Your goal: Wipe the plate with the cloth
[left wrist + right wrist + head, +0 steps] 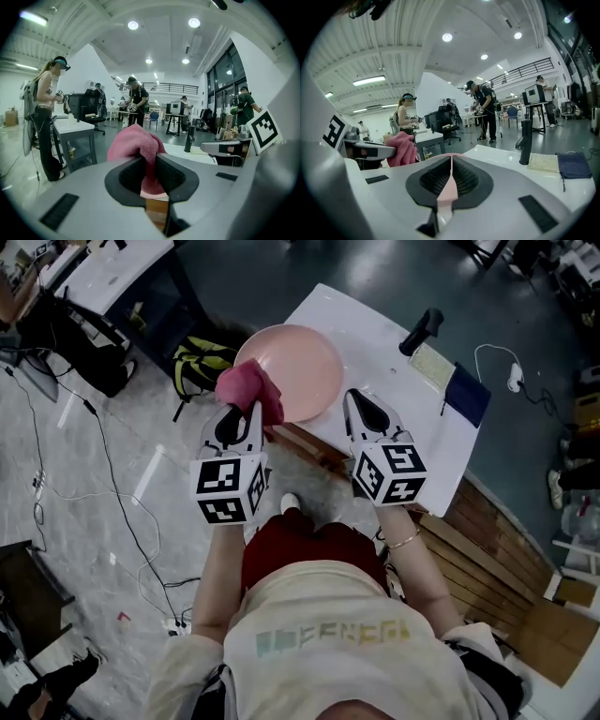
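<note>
A pale pink plate (292,367) is held level above the near-left corner of the white table (375,343). My right gripper (359,406) is shut on the plate's near rim (450,180), seen edge-on between the jaws in the right gripper view. My left gripper (246,413) is shut on a crumpled pink cloth (248,388), which rests against the plate's left rim. In the left gripper view the cloth (137,143) bulges above the jaws and hides most of the plate; the right gripper view shows the cloth (402,149) at left.
On the table lie a black upright handle (422,331), a pale sponge pad (432,365) and a dark blue cloth (467,395). A yellow-black backpack (199,364) sits on the floor to the left, with cables nearby. Several people stand at desks in the background.
</note>
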### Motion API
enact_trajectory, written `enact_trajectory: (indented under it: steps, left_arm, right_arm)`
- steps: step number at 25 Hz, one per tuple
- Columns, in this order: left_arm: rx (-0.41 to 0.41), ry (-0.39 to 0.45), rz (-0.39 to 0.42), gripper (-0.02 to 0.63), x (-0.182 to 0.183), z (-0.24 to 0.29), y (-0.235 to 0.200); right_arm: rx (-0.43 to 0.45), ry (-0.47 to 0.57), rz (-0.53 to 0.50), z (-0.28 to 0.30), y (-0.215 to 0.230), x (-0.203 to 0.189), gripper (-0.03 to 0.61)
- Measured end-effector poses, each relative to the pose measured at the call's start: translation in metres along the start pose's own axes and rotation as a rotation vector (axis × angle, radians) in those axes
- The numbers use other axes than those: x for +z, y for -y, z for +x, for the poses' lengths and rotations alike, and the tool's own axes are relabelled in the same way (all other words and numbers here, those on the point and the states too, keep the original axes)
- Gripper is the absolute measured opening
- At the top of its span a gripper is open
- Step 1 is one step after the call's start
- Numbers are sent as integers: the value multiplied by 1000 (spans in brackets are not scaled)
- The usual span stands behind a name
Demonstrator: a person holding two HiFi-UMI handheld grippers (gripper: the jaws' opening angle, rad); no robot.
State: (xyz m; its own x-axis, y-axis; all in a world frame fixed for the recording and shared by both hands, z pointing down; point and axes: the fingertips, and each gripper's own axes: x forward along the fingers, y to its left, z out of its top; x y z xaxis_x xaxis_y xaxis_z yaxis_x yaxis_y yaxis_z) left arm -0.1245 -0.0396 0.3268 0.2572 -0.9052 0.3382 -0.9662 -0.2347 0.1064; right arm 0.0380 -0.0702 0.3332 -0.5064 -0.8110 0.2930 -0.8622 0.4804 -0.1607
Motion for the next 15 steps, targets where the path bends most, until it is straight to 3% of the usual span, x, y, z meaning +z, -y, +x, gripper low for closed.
enact_trajectory:
  steps: [15]
  left_arm:
    - [-32,-23,2,67,7,50,-24]
  right_arm:
    - [-114,-117,9,47,41,-19,40]
